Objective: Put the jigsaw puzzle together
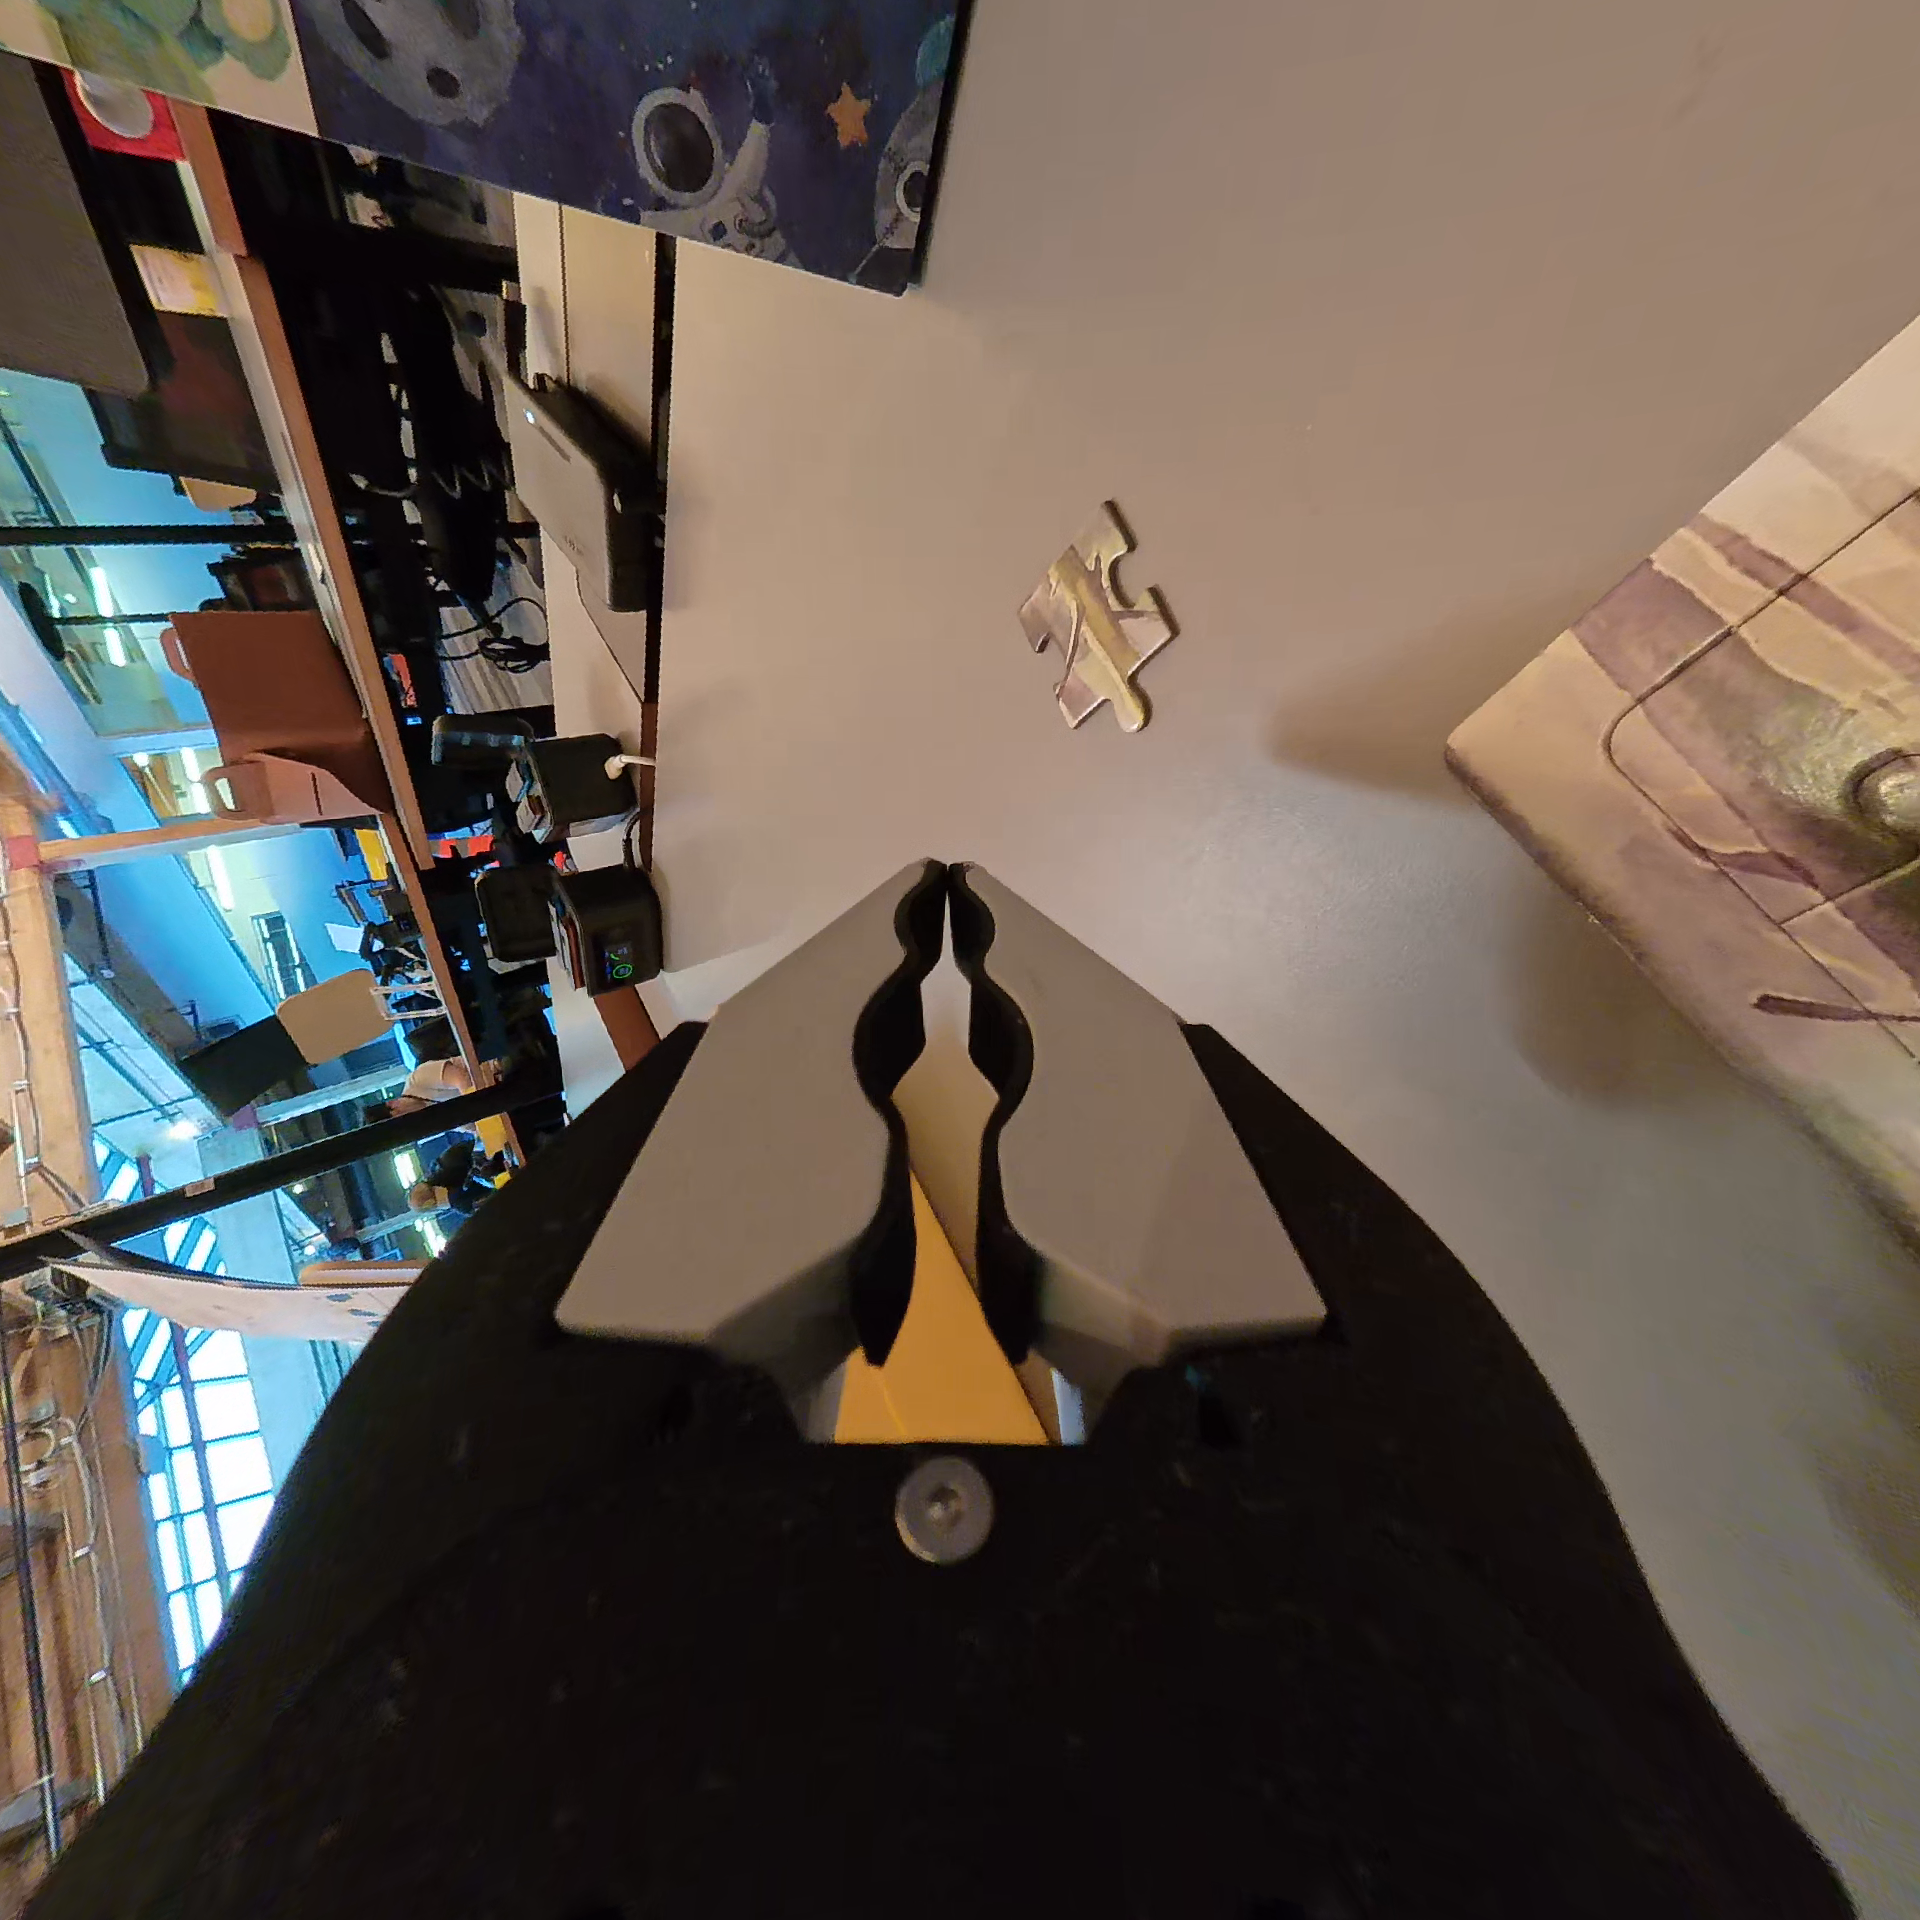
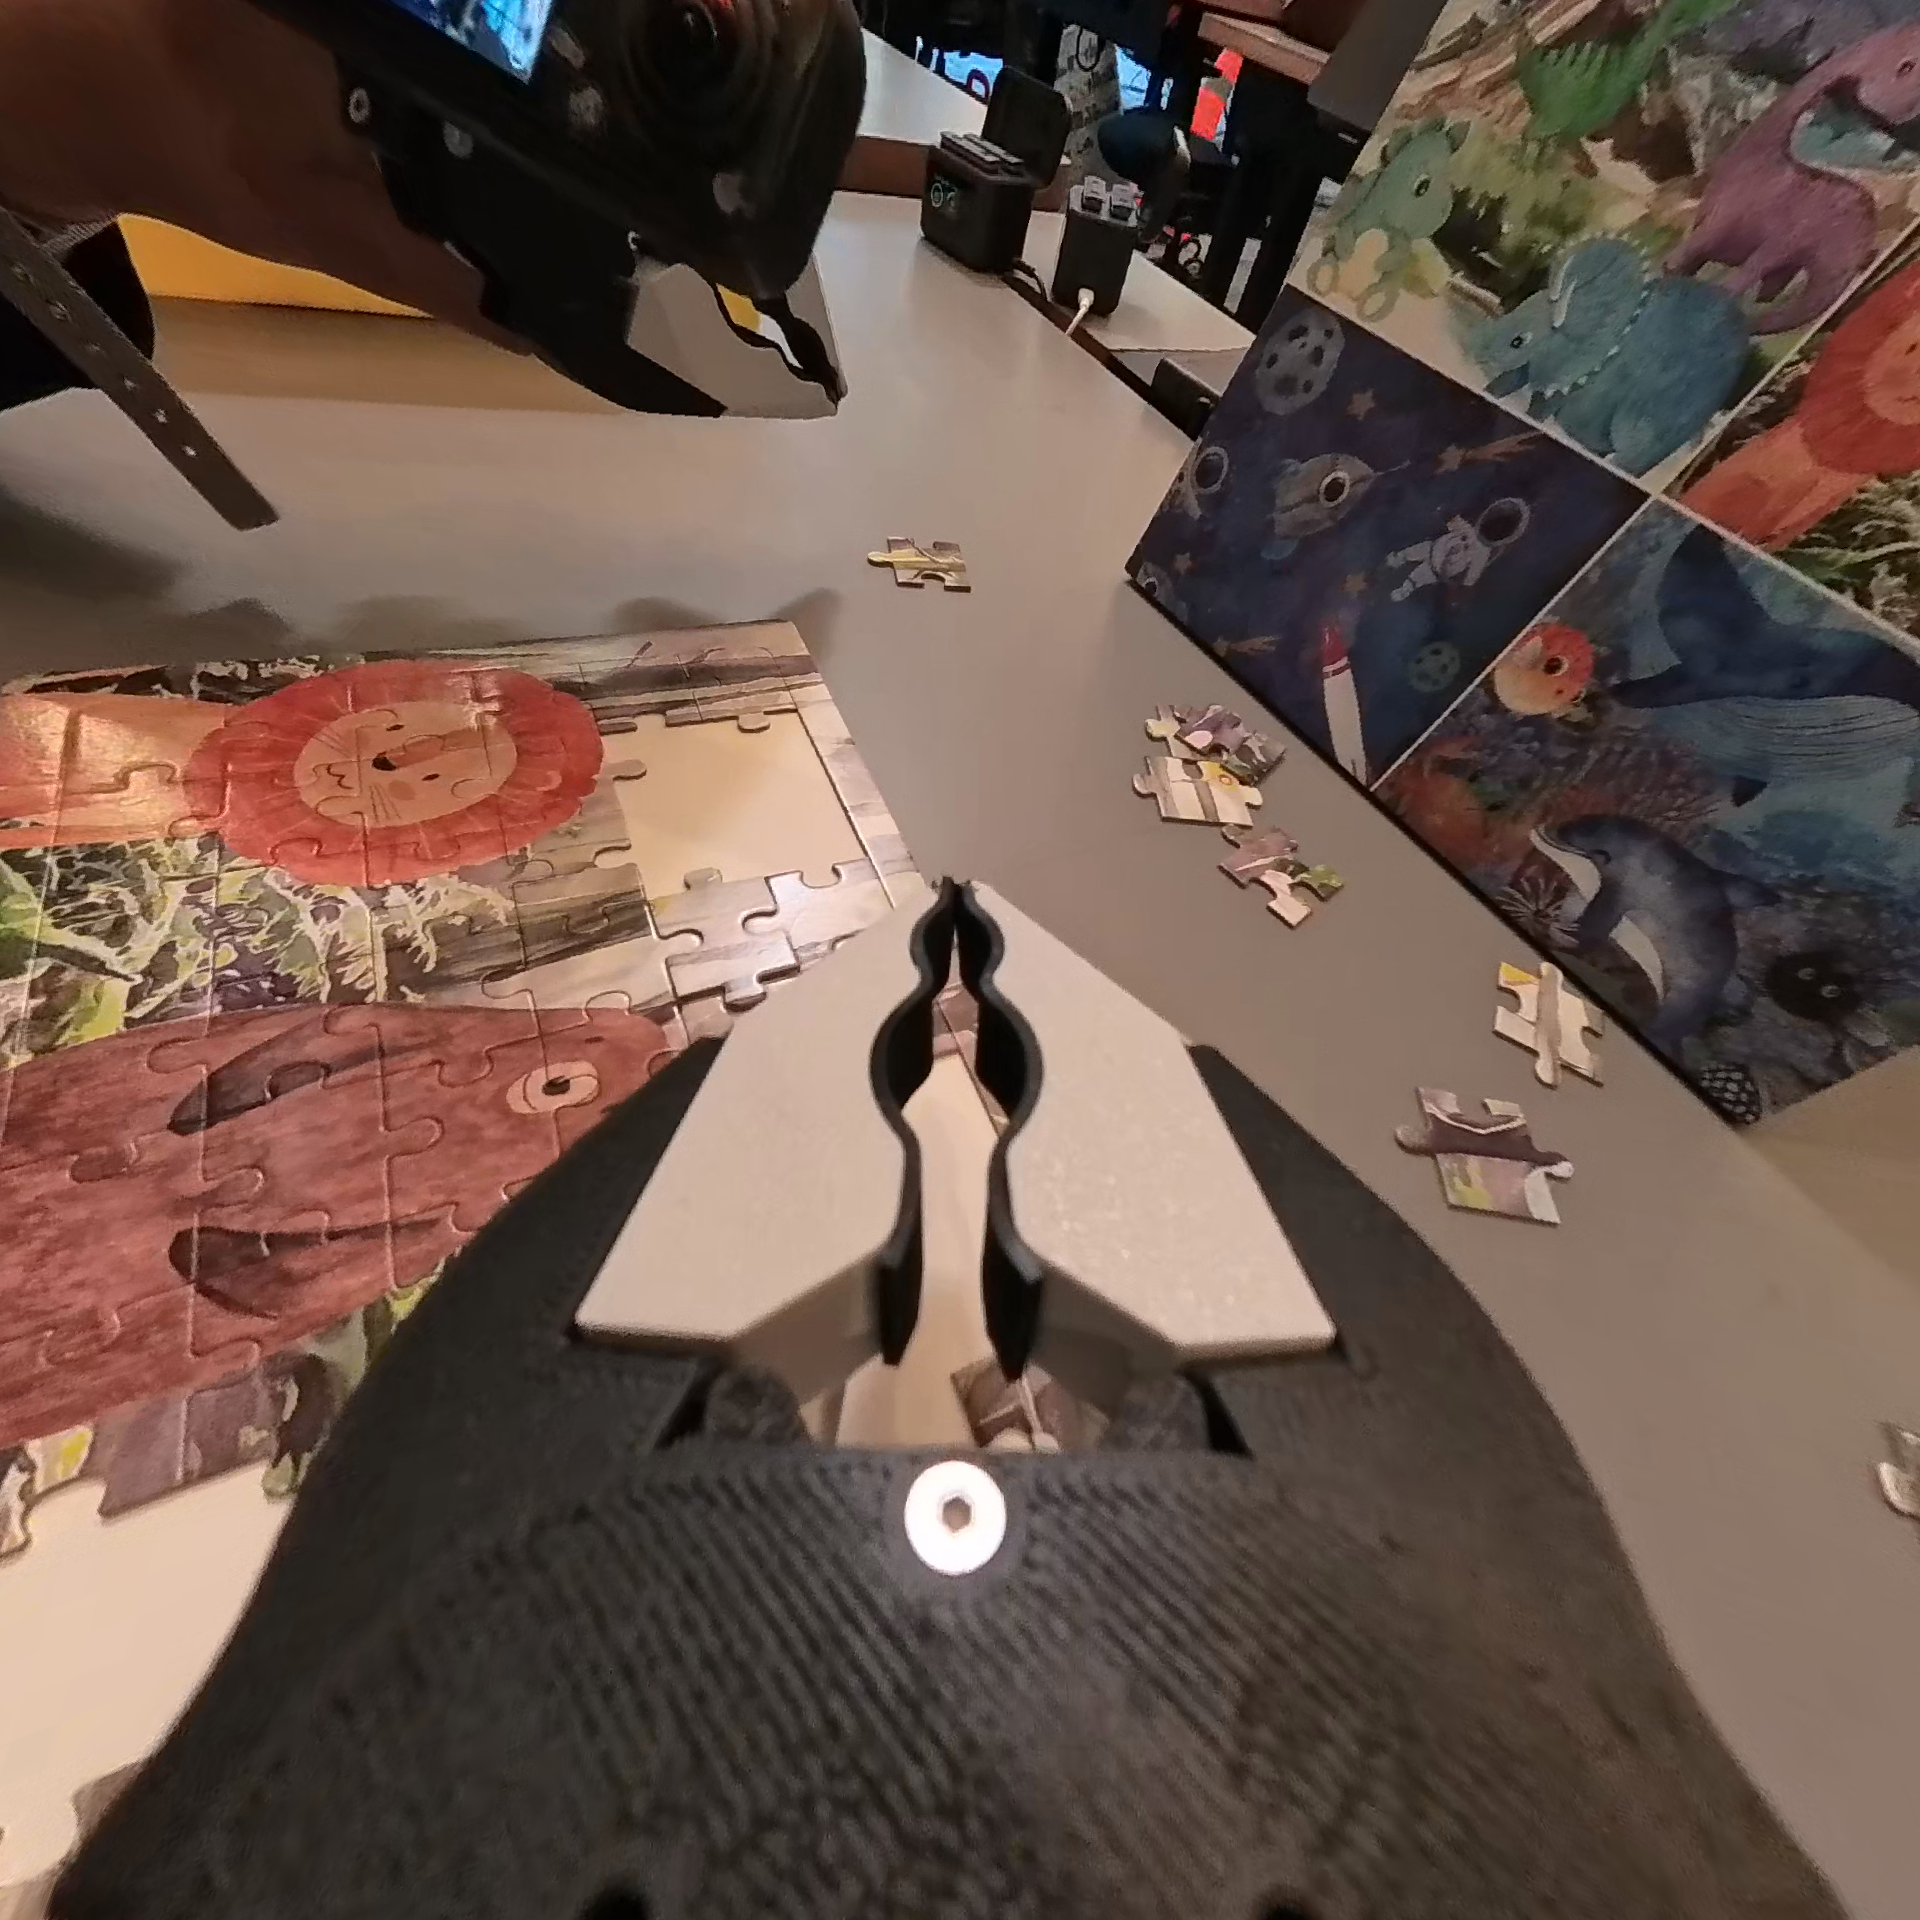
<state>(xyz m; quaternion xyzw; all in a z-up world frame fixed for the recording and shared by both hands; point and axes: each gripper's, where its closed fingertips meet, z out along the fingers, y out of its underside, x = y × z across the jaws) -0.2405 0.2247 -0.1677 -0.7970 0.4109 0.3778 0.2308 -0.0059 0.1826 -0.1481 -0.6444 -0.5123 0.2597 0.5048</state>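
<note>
The partly built jigsaw (image 2: pixel 343 935) lies flat on the grey table (image 2: pixel 1039 644); it shows a lion and a brown animal, with an open gap (image 2: pixel 717 790) near its far right corner. My right gripper (image 2: pixel 958 889) is shut and empty, its tips over the puzzle's right edge. My left gripper (image 1: pixel 948 868) is shut and empty, held above the table short of one loose piece (image 1: pixel 1099 618). That piece also shows in the right wrist view (image 2: pixel 920 564), beyond the puzzle, with the left gripper (image 2: pixel 821 379) above and left of it. The puzzle's corner (image 1: pixel 1714 790) shows at the right of the left wrist view.
Several loose pieces (image 2: pixel 1195 790) lie on the table to the right of the puzzle, along the foot of the upright picture box (image 2: pixel 1507 623), which also shows in the left wrist view (image 1: pixel 644 125). Black chargers (image 2: pixel 1086 260) stand at the table's far edge. A yellow sheet (image 2: pixel 260 275) lies far left. The left gripper's tips are roughly 25 centimeters from the right gripper's. The partly built jigsaw (image 2: pixel 343 935) is about 15 centimeters from my right fingertips.
</note>
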